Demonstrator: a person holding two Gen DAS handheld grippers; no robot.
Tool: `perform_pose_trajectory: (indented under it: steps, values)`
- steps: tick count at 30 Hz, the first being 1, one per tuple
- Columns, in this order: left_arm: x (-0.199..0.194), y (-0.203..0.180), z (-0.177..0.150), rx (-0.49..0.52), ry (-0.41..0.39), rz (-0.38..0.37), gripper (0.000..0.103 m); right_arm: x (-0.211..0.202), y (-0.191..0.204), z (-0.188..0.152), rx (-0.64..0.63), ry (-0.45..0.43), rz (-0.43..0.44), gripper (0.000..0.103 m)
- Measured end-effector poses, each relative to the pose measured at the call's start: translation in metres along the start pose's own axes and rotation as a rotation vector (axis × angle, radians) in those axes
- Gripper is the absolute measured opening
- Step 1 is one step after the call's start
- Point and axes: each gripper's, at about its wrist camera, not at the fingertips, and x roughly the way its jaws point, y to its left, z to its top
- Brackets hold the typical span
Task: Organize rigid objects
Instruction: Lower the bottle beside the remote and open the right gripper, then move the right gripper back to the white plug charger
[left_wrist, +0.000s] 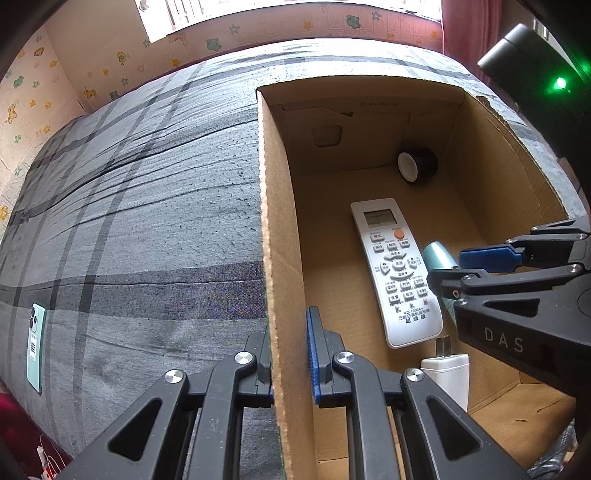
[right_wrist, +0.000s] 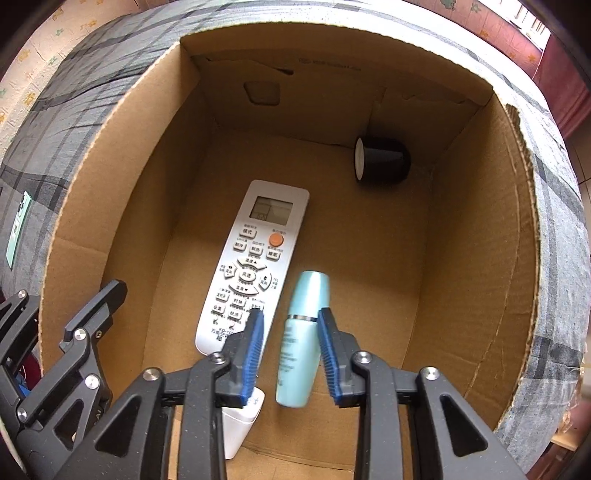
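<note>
My right tongs (right_wrist: 290, 354) stand open astride the pale teal plastic bottle (right_wrist: 303, 336) lying on the brown cardboard box (left_wrist: 275, 229) floor beside the white remote control (right_wrist: 255, 258); my left tongs (left_wrist: 291, 354) straddle its left wall, whether pinching I cannot tell; lifting carelessly, I could nudge the bottle rolling or drag the box.

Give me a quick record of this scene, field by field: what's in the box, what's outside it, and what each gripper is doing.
surface: plaid bedspread
box contents: remote, teal bottle, black cap, white charger
outside box: phone on bedspread
left gripper: fingers straddle box's left wall
right gripper: open, fingers either side of teal bottle, not clamped
</note>
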Motion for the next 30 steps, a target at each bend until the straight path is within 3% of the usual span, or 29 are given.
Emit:
perform_pose_trajectory:
  steps: [6,11,22,30]
  values:
    - [0.0,0.001,0.0,-0.001,0.001,0.003,0.014,-0.021,-0.003,-0.001,-0.005,-0.065,-0.018,0.069]
    - [0.0,0.001,0.0,-0.002,0.002,0.002,0.014,-0.036,-0.005,-0.004,-0.001,-0.09,0.019,0.074]
    - [0.001,0.0,0.0,-0.002,0.003,0.007,0.014,-0.07,-0.009,-0.016,0.011,-0.172,-0.022,0.095]
    - [0.0,0.0,0.001,-0.002,0.003,0.007,0.014,-0.091,-0.03,-0.018,0.059,-0.222,-0.025,0.101]
